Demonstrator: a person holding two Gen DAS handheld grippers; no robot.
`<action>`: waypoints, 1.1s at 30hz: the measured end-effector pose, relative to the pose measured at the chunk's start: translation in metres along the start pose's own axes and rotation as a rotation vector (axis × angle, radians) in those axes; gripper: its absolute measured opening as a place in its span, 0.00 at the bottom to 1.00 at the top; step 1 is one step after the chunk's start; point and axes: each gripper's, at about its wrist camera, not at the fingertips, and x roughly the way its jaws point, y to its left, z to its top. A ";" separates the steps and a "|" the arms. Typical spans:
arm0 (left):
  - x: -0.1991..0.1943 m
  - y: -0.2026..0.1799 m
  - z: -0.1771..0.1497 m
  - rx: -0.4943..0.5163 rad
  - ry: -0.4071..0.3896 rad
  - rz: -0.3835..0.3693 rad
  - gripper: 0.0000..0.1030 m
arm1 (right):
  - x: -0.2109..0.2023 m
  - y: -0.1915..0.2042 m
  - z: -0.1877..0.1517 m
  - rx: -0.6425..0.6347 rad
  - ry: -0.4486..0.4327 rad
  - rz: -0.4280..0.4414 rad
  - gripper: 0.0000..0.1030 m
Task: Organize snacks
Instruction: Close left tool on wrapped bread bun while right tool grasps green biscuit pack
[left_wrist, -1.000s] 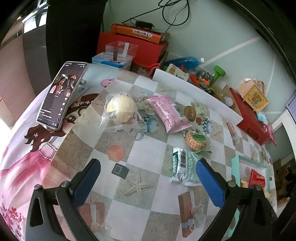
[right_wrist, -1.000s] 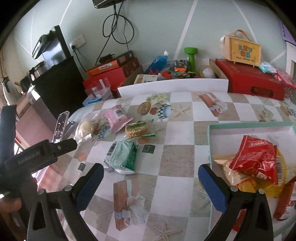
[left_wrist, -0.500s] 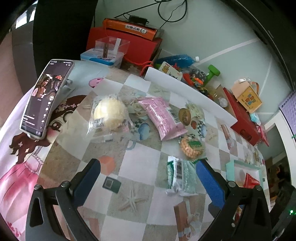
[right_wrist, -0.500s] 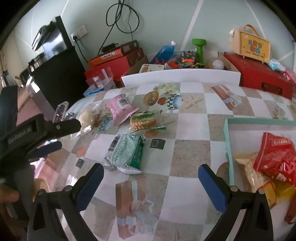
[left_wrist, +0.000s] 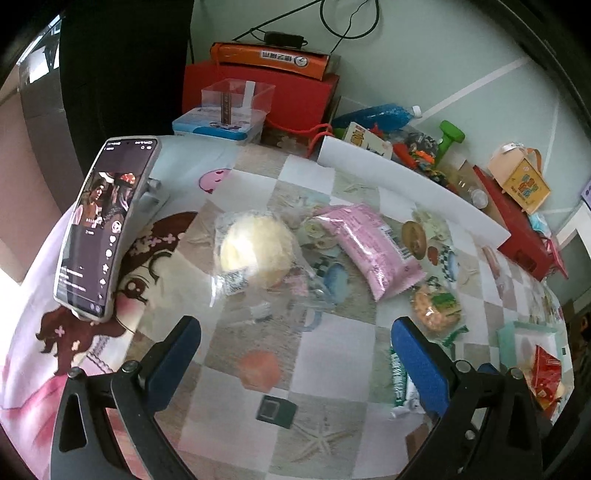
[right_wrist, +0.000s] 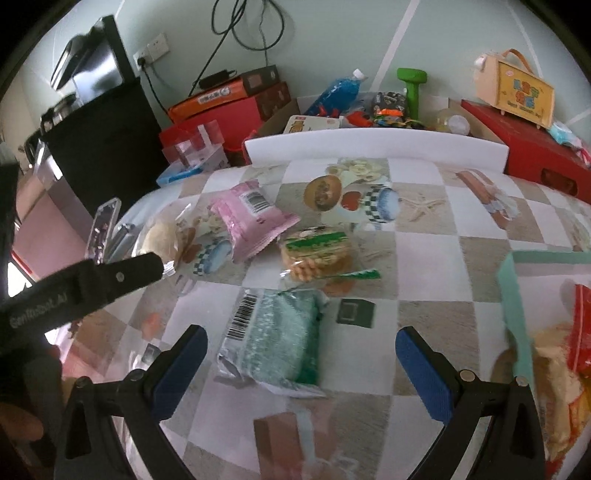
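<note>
Green packet (right_wrist: 275, 341) lies on the table (right_wrist: 424, 258) just ahead of the right tongs (right_wrist: 301, 365), spread wide, empty; left tongs (left_wrist: 295, 360) likewise, before the bun (left_wrist: 255, 251).

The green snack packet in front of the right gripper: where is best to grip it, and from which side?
Probably across the puffy middle of the green snack packet, coming straight down with the open right gripper. It lies flat, and its crimped ends look thin.

Left gripper (left_wrist: 295, 354) wide open above table (left_wrist: 332, 354), empty; bun bag (left_wrist: 255, 254) ahead, pink packet (left_wrist: 369, 251) beside it, phone (left_wrist: 103, 229) left.
</note>
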 end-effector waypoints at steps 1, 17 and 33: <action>0.001 0.002 0.001 -0.005 0.001 -0.001 0.99 | 0.003 0.003 0.000 -0.009 0.005 -0.009 1.00; 0.037 0.001 0.045 -0.031 0.022 0.027 0.89 | 0.028 0.012 0.002 -0.054 0.050 -0.116 0.99; 0.065 0.003 0.039 -0.032 0.090 0.061 0.59 | 0.025 0.008 0.003 -0.063 0.062 -0.138 0.60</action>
